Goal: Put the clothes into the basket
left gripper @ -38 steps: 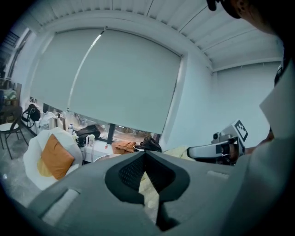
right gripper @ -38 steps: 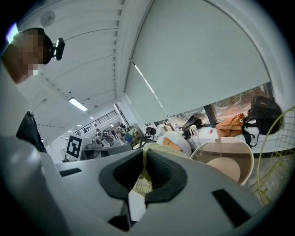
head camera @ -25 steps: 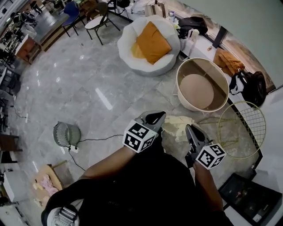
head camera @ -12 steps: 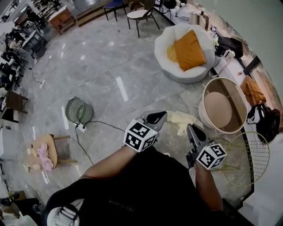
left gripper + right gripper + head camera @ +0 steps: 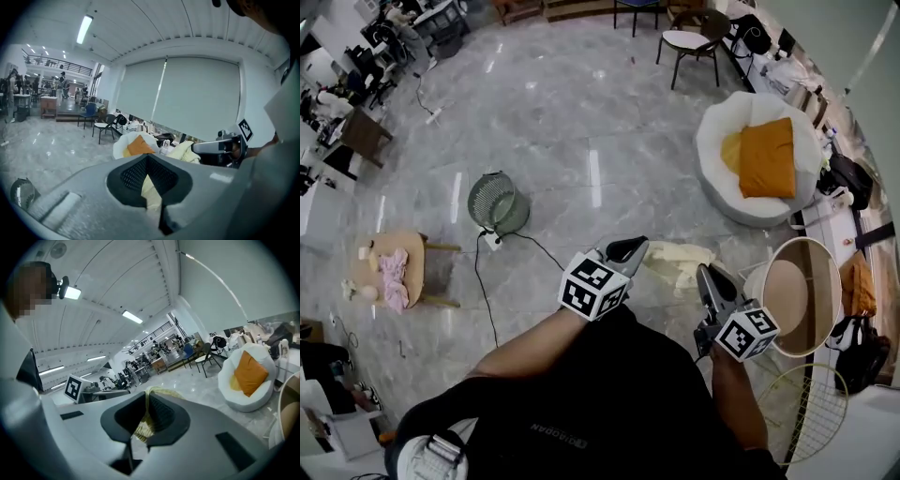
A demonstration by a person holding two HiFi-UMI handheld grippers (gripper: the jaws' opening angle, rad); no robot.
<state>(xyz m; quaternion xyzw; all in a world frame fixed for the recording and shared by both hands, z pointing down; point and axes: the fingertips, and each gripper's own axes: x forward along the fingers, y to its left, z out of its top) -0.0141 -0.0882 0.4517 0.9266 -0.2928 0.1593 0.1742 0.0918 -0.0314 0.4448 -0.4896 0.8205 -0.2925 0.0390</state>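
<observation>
Yellow garment in left tongs and right tongs, near basket and beanbag

The left hand-held gripper is covering one end of the pale yellow garment; the picture's lower edge is cutting off the wire hoop.

A round wire-caged fan sits on the grey marble floor at centre left, its black cable trailing downward. At upper right an orange cushion rests in a white beanbag seat, with a chair above it.
</observation>
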